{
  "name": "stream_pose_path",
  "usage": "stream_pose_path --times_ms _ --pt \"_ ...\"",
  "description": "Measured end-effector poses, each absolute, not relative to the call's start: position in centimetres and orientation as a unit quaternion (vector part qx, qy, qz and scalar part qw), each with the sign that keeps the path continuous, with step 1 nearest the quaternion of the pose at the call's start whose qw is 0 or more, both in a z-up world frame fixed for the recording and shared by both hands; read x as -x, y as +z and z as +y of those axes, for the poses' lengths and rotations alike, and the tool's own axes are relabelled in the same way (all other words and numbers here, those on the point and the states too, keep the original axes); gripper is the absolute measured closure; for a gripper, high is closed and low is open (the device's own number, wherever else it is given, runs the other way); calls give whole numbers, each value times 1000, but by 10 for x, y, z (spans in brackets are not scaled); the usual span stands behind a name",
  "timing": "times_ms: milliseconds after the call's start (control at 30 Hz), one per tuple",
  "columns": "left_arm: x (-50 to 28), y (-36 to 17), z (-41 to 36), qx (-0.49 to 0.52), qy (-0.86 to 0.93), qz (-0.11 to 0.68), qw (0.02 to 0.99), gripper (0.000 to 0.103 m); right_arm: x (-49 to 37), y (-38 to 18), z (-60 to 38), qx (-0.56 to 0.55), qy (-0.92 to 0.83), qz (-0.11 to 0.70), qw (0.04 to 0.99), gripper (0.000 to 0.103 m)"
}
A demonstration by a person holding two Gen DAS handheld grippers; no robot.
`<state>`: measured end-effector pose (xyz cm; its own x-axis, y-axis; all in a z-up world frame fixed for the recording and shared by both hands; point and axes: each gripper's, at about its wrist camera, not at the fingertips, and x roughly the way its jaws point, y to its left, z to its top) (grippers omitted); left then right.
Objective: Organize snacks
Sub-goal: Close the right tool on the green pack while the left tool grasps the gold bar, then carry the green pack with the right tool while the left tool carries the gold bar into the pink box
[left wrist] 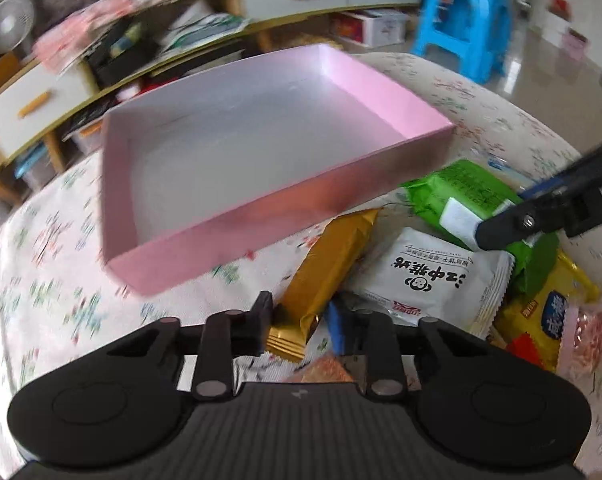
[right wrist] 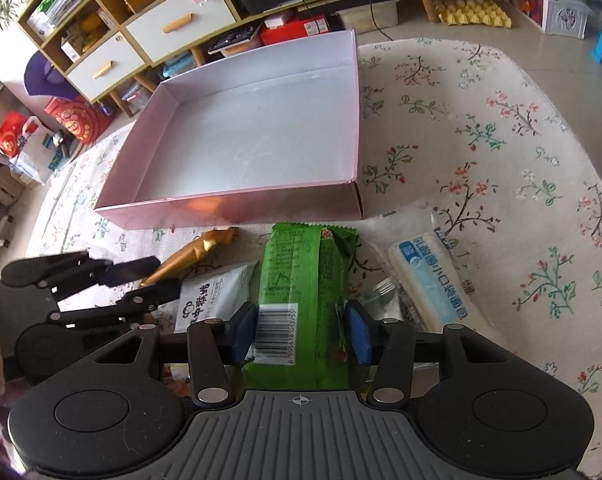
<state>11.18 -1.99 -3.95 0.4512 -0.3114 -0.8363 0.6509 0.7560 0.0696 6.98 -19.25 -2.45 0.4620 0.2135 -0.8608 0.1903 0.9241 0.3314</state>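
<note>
An empty pink box [right wrist: 229, 204] stands on the flowered table, also in the left wrist view [left wrist: 261, 220]. My right gripper [right wrist: 299, 332] is shut on a green snack pack [right wrist: 301, 268], near the box's front wall; the pack also shows in the left wrist view [left wrist: 465, 192]. My left gripper [left wrist: 301, 320] is open around the end of a gold bar [left wrist: 329, 272], which also shows in the right wrist view [right wrist: 193, 256]. A white pouch [left wrist: 433, 280] lies beside it.
A yellow pack [left wrist: 541, 320] and a pink netted pack [left wrist: 593, 336] lie at right. A clear-wrapped white and blue pack [right wrist: 433, 276] lies right of the green one. Shelves and drawers [right wrist: 141, 28] stand behind the table, a blue stool [left wrist: 461, 20] beyond.
</note>
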Motion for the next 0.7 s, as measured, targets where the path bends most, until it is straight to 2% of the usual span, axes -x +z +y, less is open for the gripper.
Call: stream_pose_path --times_ms 33,233,367,700 --pt "-111 -39 -18 -186 -274 444 832 86 -69 -25 -192 -196 9 518 833 58" --pt "-105 -30 -4 -114 -196 490 842 89 -69 -24 -194 -207 17 506 837 60" --pt "-101 -26 9 -70 -175 492 850 96 -71 -22 -195 -223 18 502 835 61" --pt "-86 -7 24 -36 -175 465 867 97 -69 -9 -206 -281 37 490 824 61"
